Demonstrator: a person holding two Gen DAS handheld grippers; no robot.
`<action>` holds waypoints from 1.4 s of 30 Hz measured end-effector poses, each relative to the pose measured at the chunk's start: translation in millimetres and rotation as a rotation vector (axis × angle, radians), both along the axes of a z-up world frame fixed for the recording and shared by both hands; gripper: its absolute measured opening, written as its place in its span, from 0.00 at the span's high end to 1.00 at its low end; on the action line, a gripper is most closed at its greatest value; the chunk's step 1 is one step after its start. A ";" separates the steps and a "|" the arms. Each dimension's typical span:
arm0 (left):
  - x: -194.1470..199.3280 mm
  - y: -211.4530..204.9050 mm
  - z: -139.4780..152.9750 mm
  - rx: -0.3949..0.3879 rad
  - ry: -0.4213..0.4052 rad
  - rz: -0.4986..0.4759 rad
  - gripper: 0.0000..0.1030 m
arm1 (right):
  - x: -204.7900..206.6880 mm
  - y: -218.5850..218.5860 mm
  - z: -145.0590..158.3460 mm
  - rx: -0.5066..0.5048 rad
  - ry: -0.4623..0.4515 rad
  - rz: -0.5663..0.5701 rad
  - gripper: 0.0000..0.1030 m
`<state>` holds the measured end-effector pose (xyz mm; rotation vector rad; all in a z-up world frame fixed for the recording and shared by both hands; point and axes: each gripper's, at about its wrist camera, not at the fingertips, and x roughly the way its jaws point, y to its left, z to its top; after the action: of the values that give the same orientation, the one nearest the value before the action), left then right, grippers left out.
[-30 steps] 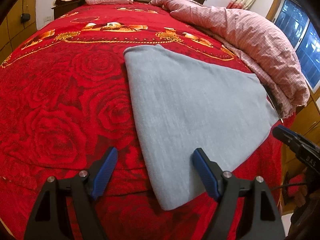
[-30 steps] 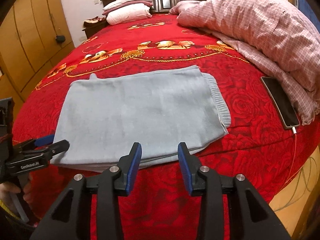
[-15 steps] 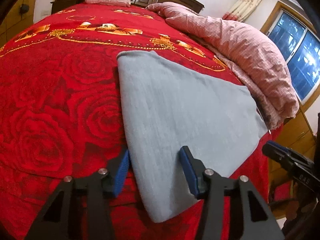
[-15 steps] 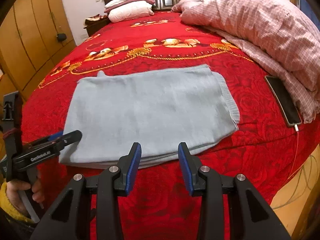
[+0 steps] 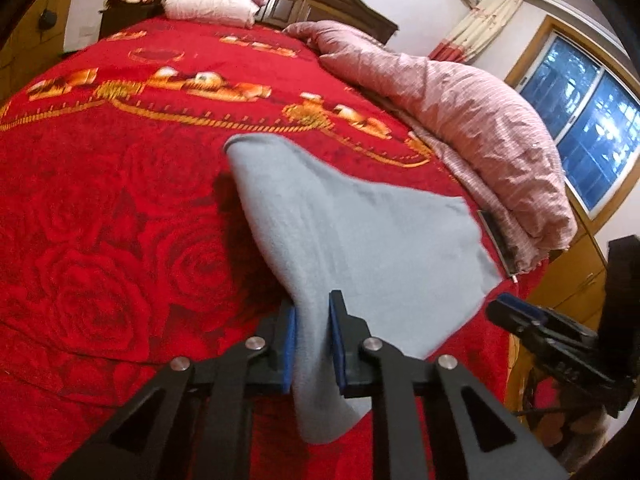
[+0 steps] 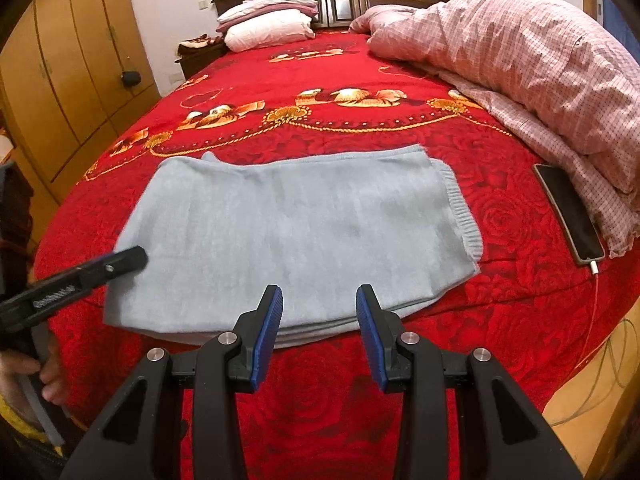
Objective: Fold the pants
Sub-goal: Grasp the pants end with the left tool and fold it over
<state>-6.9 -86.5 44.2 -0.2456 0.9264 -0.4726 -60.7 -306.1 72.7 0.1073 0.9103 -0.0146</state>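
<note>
Lying folded, grey pants (image 6: pixel 296 232), corner lifted

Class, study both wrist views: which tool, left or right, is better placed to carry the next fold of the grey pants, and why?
Probably the left. The left tool is already shut on the near left end of the grey pants, with cloth raised. The right tool is open, hovering at the near edge, gripping nothing.

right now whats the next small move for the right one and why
Probably ease the right hand-held gripper forward and close on the near edge of the grey pants. It is open just short of that edge, while the left hand-held gripper already pinches its end.
</note>
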 end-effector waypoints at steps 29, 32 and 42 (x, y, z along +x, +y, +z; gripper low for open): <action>41.1 -170.4 46.2 0.140 -0.009 -0.320 0.87 | 1.5 -89.6 1.8 0.154 -0.024 -0.153 0.62; 49.8 -182.4 32.7 0.140 0.030 -0.335 0.87 | 4.6 -93.7 -3.0 0.159 -0.011 -0.161 0.62; 50.4 -194.2 21.2 0.148 0.052 -0.410 0.71 | 17.1 -95.7 -14.7 0.157 0.031 -0.162 0.62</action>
<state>43.5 -280.7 65.4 0.0703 1.0619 -0.7733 -43.6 -401.8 58.0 0.3275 0.9312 -0.0958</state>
